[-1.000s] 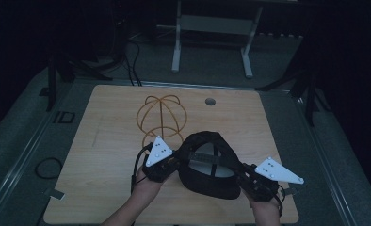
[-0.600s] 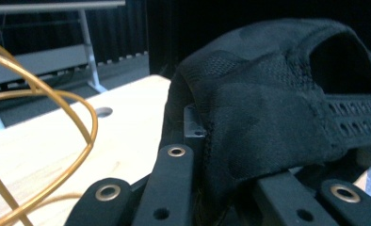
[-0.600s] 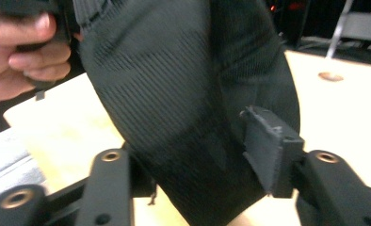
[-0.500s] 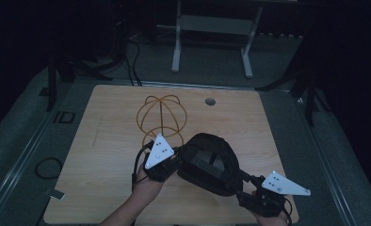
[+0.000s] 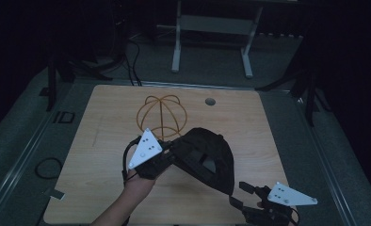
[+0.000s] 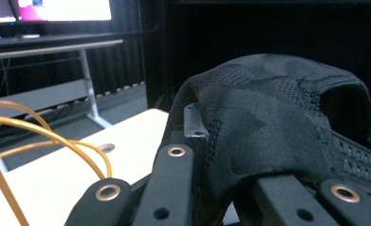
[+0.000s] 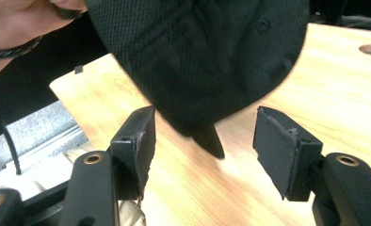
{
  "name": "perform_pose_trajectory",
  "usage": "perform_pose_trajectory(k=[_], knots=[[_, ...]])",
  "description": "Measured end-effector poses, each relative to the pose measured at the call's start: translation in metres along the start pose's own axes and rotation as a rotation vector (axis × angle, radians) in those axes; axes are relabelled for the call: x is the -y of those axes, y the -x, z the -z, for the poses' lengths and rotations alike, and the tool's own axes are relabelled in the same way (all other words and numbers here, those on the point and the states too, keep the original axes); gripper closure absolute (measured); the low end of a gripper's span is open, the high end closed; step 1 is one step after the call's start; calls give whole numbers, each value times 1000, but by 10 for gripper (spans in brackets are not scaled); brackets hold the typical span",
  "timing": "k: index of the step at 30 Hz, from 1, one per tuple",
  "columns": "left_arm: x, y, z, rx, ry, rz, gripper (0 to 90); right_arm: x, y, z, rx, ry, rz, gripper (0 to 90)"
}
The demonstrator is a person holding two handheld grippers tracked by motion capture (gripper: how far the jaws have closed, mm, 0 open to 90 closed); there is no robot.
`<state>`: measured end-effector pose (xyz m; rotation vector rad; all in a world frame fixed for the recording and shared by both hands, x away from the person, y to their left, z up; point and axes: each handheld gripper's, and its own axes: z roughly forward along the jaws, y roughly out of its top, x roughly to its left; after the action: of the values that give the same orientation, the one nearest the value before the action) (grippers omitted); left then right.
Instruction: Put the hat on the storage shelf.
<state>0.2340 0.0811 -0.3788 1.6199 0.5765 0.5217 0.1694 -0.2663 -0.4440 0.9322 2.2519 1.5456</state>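
While apparently claw-held [image 5: 167, 157], cap [image 5: 207, 157] brim-down.

Left hand-held gripper [image 6: 200, 155]: jaws closed on the edge of a black mesh cap [image 6: 278, 122], fabric bunched between them, cap draped to the right. Orange wire frame [image 6: 42, 136] at left, standing on the pale worktop [image 6: 75, 174] with a round hole [image 6: 107, 147] in it. Dark background, desk legs [image 6: 92, 101], lit monitor [image 6: 61, 9] top left.
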Motion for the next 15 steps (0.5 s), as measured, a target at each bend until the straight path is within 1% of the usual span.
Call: perform_pose_trajectory(k=[1,2,3,4,5,6,7,8,9,10,11,12,13,14,15], knots=[[0,0,0,0,0,0,880,0,0,0,0,0,0,391],[-1,-1,3,12,15,-16,880,-4,-1,7,4,8,46,390],[-1,-1,3,12,15,-16,880,-7,0,11,6,21,58,390],[-2,-4,5,22,9,-21,880,-11,1,16,8,38,69,390],[-2,-4,5,22,9,-21,880,-15,2,20,1,54,84,391],[0,-7,6,65,11,-20,880,-19,3,24,5,75,102,402],[0,-7,6,65,11,-20,879,-19,3,24,5,75,102,402],[3,-9,8,131,23,-29,879,-28,5,31,38,105,155,416],[3,-9,8,131,23,-29,879,-28,5,31,38,105,155,416],[5,-10,8,172,30,-39,879,-33,7,33,37,114,178,416],[8,-12,8,227,32,-48,879,-37,9,34,38,123,198,427],[9,-13,8,253,30,-49,879,-44,12,33,19,118,220,437],[10,-13,8,270,27,-54,879,-46,13,32,12,114,230,439],[12,-14,8,288,21,-51,879,-49,14,29,3,110,242,446],[13,-15,7,317,24,-41,879,-52,14,26,-18,105,258,445]])
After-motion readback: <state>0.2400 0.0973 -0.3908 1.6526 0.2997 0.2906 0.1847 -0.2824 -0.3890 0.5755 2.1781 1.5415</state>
